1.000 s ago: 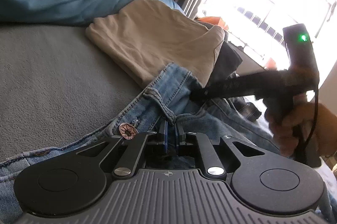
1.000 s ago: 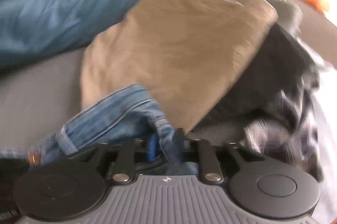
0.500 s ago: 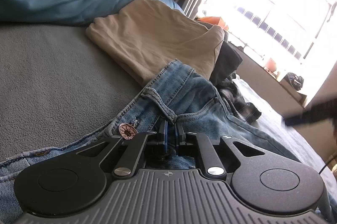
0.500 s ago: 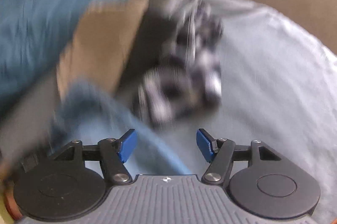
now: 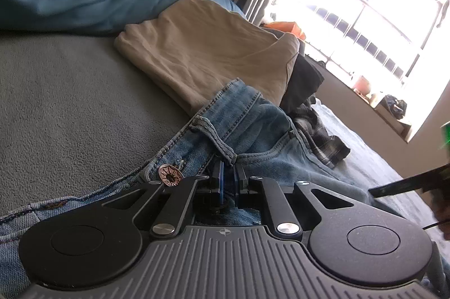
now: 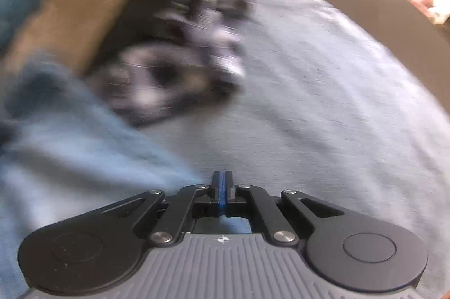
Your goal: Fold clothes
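No readable text, brand, number or label in either view. Only marks: small crosshair emblem moulded on grey ribbed body of left hand-held gripper [image 5: 228,177], same emblem on right hand-held gripper [image 6: 222,185]. Copper button [image 5: 170,174] on jeans [image 5: 253,130] bears embossed pattern, lettering not legible. Right wrist view motion-blurred.

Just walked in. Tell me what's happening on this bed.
A person is folding laundry with handheld tongs. The left tongs are clamped on the waistband of the blue jeans, beside a belt loop. The right tongs are shut with nothing between them, over the grey blanket. A folded tan garment and a crumpled plaid shirt lie behind the jeans.
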`<state>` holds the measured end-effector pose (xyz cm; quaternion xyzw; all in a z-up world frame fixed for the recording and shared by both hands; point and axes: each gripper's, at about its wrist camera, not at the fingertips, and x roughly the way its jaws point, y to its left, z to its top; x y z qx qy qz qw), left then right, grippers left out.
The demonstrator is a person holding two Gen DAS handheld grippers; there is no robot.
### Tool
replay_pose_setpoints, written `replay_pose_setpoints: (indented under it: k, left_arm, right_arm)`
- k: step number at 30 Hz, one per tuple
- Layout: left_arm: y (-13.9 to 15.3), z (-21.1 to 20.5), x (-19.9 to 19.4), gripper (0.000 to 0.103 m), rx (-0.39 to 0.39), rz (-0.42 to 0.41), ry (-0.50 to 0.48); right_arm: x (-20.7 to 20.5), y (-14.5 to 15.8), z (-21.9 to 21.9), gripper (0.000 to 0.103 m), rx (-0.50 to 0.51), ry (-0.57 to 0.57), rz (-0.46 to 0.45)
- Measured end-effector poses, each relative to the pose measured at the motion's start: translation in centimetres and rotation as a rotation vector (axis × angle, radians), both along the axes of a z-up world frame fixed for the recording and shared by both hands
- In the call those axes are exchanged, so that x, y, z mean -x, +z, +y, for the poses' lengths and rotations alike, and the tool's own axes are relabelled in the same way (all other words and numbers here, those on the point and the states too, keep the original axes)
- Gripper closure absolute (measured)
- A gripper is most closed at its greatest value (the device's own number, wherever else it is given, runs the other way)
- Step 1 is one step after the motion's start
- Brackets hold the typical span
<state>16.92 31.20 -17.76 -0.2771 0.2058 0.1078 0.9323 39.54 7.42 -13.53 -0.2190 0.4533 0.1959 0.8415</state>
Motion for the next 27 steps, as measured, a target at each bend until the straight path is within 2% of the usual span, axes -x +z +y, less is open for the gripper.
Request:
replay_pose_setpoints:
  k: [1, 3, 5, 7, 11, 14, 17, 19, 21, 24, 27]
  left_arm:
    - [0.0, 0.0, 0.0, 0.094, -0.001, 0.0, -0.001]
    - [-0.1, 0.0, 0.0, 0.094, -0.001, 0.0, -0.001]
    - [-0.1, 0.0, 0.0, 0.094, 0.004, -0.003, -0.001]
    - [-0.1, 0.1, 0.0, 0.094, 0.006, -0.004, -0.001]
    - [-0.2, 0.2, 0.0, 0.094, 0.015, -0.008, -0.003]
    - [-0.1, 0.2, 0.0, 0.094, 0.019, -0.008, -0.003]
    - [-0.1, 0.2, 0.0, 0.094, 0.019, -0.005, -0.003]
    - [0.0, 0.2, -0.1, 0.094, 0.017, 0.001, -0.003]
    - [0.2, 0.1, -0.2, 0.094, 0.012, 0.013, -0.005]
    - [0.5, -0.1, -0.5, 0.094, -0.002, 0.035, -0.013]
    - [0.9, -0.3, -0.8, 0.093, -0.014, 0.058, -0.016]
  right_arm:
    - [-0.4, -0.9, 0.0, 0.103, 0.028, -0.034, -0.016]
    - [-1.4, -1.0, -0.5, 0.103, -0.04, -0.109, -0.003]
    - [-1.7, 0.5, -1.3, 0.103, -0.114, -0.175, -0.014]
    - [-1.3, 2.3, -2.7, 0.103, -0.123, -0.255, -0.056]
    - [2.9, 9.1, -9.4, 0.102, -0.218, -0.389, -0.192]
    - [6.2, 14.2, -14.4, 0.097, -0.288, -0.49, -0.294]
    - [12.5, 19.6, -20.6, 0.082, -0.291, -0.607, -0.414]
    - [18.2, 22.7, -24.0, 0.069, -0.264, -0.679, -0.506]
    - [24.1, 25.2, -26.9, 0.061, -0.209, -0.737, -0.593]
    - [32.5, 28.1, -30.0, 0.057, -0.115, -0.807, -0.67]
    - [39.5, 29.8, -31.8, 0.04, -0.021, -0.848, -0.717]
